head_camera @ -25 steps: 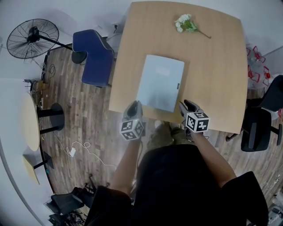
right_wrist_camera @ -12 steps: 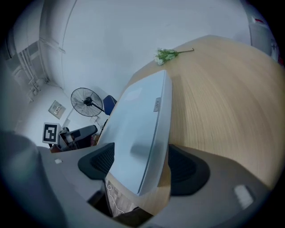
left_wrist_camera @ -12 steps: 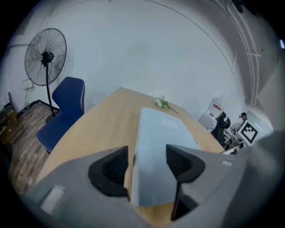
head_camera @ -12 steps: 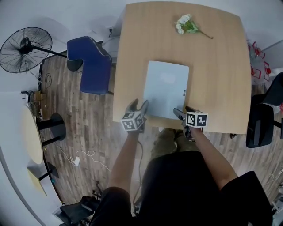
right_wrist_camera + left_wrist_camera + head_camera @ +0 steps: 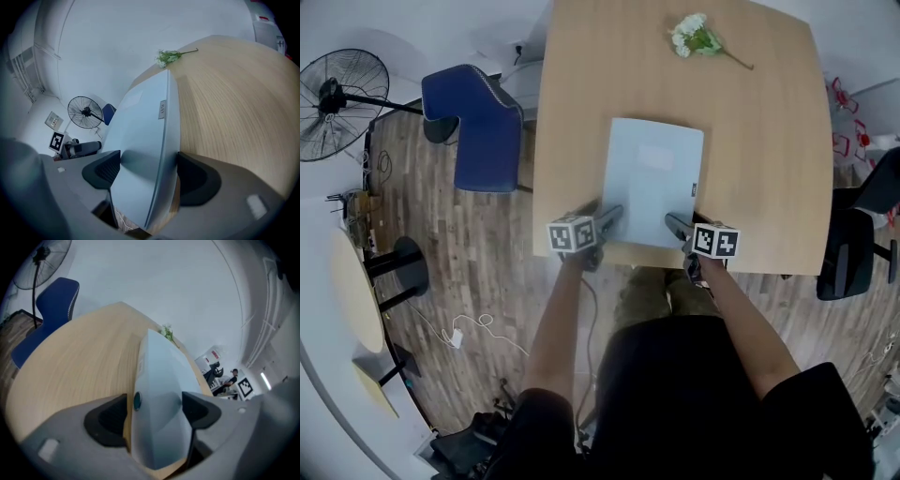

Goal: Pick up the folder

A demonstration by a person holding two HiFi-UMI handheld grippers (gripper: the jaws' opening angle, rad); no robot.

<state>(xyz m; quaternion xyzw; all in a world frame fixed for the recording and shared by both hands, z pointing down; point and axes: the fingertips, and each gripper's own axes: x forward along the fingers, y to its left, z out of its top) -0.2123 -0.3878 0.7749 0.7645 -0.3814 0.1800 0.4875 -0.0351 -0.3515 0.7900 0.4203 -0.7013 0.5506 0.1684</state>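
Note:
A pale blue folder lies flat on the wooden table, its near edge close to the table's front edge. My left gripper sits at the folder's near left corner and my right gripper at its near right corner. In the left gripper view the folder runs between the spread jaws of the left gripper, which have just been opening. The right gripper likewise straddles the folder after opening. Neither gripper's pads clamp the folder.
A sprig of white flowers lies at the table's far side. A blue chair stands left of the table, a fan beyond it, a black chair at right. A round side table is at far left.
Both grippers have come down and forward from the table's front edge onto the folder's near corners, and their jaws have spread. The folder has not moved.

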